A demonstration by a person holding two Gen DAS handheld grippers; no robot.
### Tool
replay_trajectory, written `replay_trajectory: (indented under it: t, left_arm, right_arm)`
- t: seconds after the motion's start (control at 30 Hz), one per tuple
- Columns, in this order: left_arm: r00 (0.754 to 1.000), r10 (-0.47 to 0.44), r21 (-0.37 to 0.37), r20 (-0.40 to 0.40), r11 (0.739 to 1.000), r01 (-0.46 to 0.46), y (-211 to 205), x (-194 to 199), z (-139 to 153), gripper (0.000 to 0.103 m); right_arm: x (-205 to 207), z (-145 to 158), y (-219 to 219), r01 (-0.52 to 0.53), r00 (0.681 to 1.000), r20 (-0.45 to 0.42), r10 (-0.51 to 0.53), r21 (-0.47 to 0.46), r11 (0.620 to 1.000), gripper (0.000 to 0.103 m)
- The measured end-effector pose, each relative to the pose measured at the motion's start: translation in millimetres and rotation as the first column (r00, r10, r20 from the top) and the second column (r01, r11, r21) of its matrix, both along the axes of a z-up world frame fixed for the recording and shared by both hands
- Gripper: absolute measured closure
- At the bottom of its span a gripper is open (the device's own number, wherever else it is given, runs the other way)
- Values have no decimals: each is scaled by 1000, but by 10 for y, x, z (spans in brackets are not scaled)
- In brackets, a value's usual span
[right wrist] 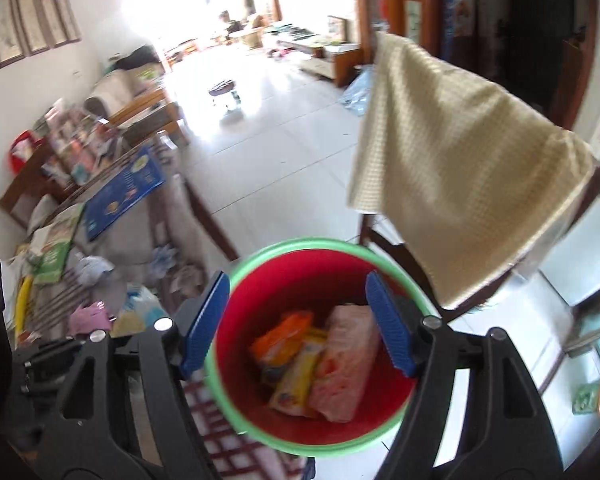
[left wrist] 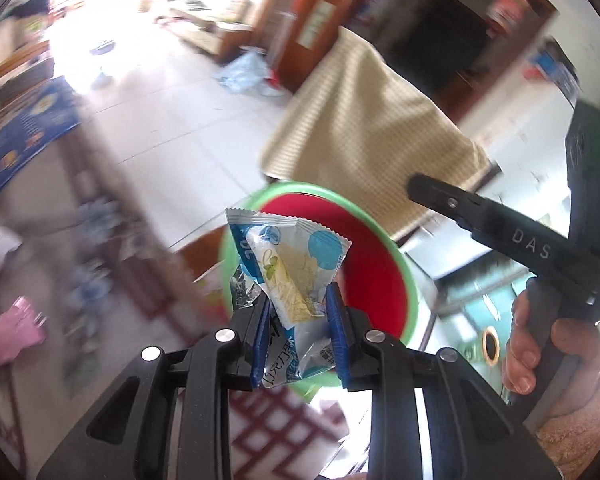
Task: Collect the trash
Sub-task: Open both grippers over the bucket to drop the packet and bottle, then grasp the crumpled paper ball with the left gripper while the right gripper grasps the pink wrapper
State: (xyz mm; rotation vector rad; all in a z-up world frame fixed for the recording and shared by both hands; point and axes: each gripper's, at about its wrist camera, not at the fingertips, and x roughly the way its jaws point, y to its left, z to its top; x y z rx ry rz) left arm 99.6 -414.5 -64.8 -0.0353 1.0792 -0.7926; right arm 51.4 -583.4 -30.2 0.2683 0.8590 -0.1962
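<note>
My left gripper [left wrist: 298, 312] is shut on a blue-and-white snack wrapper [left wrist: 288, 268] and holds it in front of the rim of a red bucket with a green rim [left wrist: 380, 264]. My right gripper [right wrist: 296, 316] is open and empty, its blue pads either side of the same bucket [right wrist: 236, 408], just above it. Inside the bucket lie an orange wrapper [right wrist: 280, 344], a yellow wrapper [right wrist: 296, 384] and a pink-and-white packet [right wrist: 344, 364]. The right gripper's black body also shows in the left wrist view [left wrist: 500, 232], held by a hand.
A chair draped with a beige cloth [right wrist: 460, 160] stands right behind the bucket. A cluttered table [right wrist: 168, 208] at the left holds a blue book [right wrist: 124, 196], a pink piece [right wrist: 90, 318] and crumpled wrappers [right wrist: 92, 266]. White tiled floor [right wrist: 272, 152] lies beyond.
</note>
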Motion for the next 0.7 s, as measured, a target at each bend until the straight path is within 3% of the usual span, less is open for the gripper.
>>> replay_trajectory:
  t: [0.07, 0.1, 0.3, 0.47, 0.6, 0.63, 0.7]
  left_arm:
    - [1000, -17, 3, 2, 1000, 17, -110, 10, -31, 45]
    - [1000, -17, -3, 0, 1000, 17, -127, 13, -25, 40]
    - [999, 51, -4, -16, 999, -51, 246, 103, -50, 34]
    - [973, 228, 22, -20, 973, -228, 1022, 207, -82, 34]
    - [907, 420, 71, 3, 905, -420, 1931, 228, -144, 34]
    - [883, 469, 89, 10, 879, -468, 2184, 210, -181, 34]
    - [814, 581, 143, 27, 803, -578, 2767, 183, -276, 34]
  right_arm:
    - [-80, -17, -74, 32, 999, -4, -32, 1, 999, 34]
    - [-112, -30, -96, 50, 999, -7, -50, -1, 999, 34]
    - [-82, -64, -47, 57, 998, -23, -57, 2, 998, 33]
    - [151, -121, 289, -28, 999, -37, 29, 16, 999, 33]
    - [382, -198, 726, -127, 990, -48, 129, 31, 991, 30]
    - [441, -225, 843, -152, 987, -55, 154, 39, 988, 30]
    - [532, -268, 1104, -202, 977, -63, 205, 52, 978, 30]
